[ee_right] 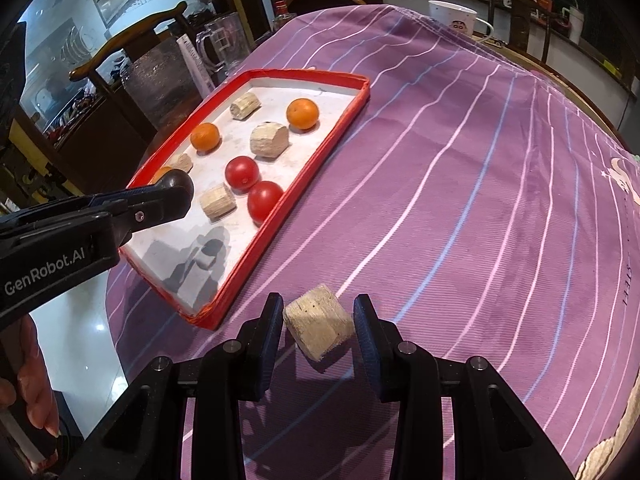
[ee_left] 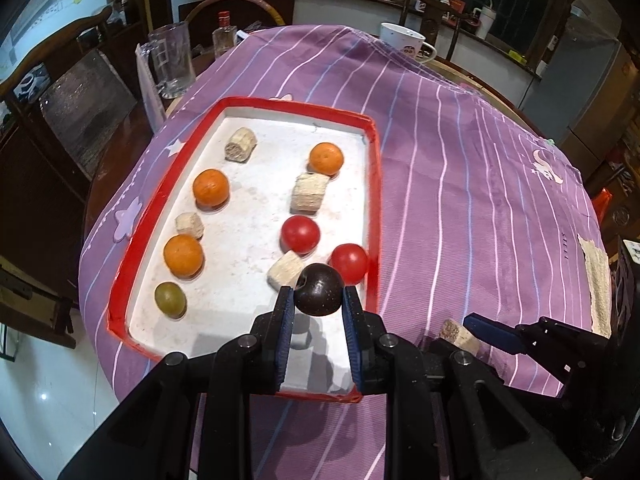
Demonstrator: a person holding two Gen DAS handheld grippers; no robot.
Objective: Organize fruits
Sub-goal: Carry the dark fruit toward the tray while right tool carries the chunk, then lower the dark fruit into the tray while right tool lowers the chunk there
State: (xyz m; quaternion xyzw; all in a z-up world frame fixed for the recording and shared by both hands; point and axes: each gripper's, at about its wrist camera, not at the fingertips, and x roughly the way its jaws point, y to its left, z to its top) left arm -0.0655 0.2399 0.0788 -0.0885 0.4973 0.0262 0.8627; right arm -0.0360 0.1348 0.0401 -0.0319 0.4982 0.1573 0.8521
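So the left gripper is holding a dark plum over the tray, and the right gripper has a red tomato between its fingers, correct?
Not quite. The left gripper does hold the dark plum over the tray, but the right gripper brackets a beige loofah chunk on the purple cloth, not a tomato. The right wrist view shows it; both red tomatoes sit in the tray.

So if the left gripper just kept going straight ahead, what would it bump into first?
Probably the nearer tomato or the tan block beside it; both sit just beyond the dark fruit the left gripper holds. It seems raised above the tray, so depth is unclear.
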